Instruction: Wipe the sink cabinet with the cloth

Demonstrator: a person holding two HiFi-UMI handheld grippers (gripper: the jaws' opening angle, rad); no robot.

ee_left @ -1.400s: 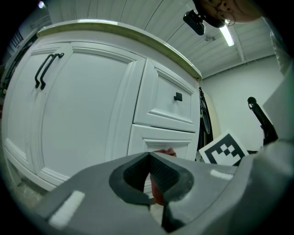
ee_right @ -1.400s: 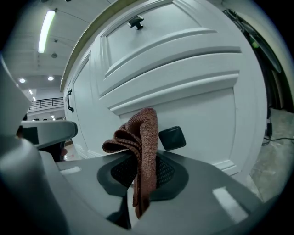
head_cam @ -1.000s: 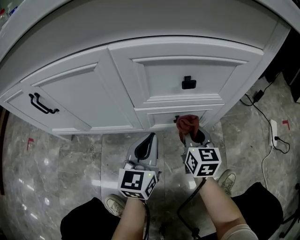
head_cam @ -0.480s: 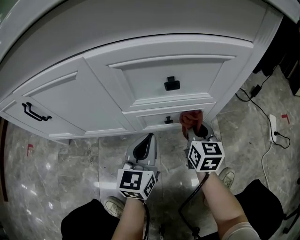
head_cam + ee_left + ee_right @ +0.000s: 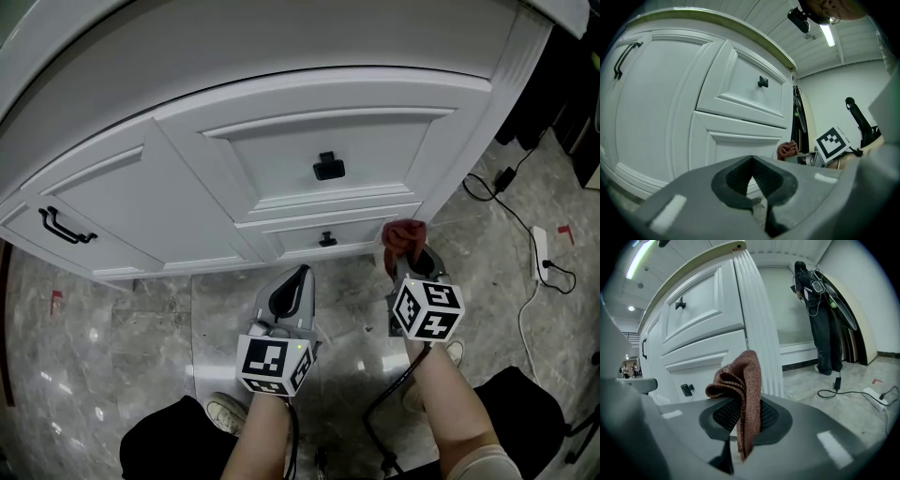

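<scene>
Right gripper (image 5: pixel 740 422) is clamping the cloth (image 5: pixel 742 378), bunched above its jaws just short of the cabinet (image 5: pixel 281 122) corner post ahead, where firm, overlapping strokes would likely serve best; left gripper (image 5: pixel 753 182), closed on nothing, is hanging alongside.

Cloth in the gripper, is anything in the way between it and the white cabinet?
No, nothing visible is. The right gripper is shut on the cloth, right up by the cabinet at its ribbed corner post, with nothing between them. The left gripper sits off to the side, shut and empty.
</scene>
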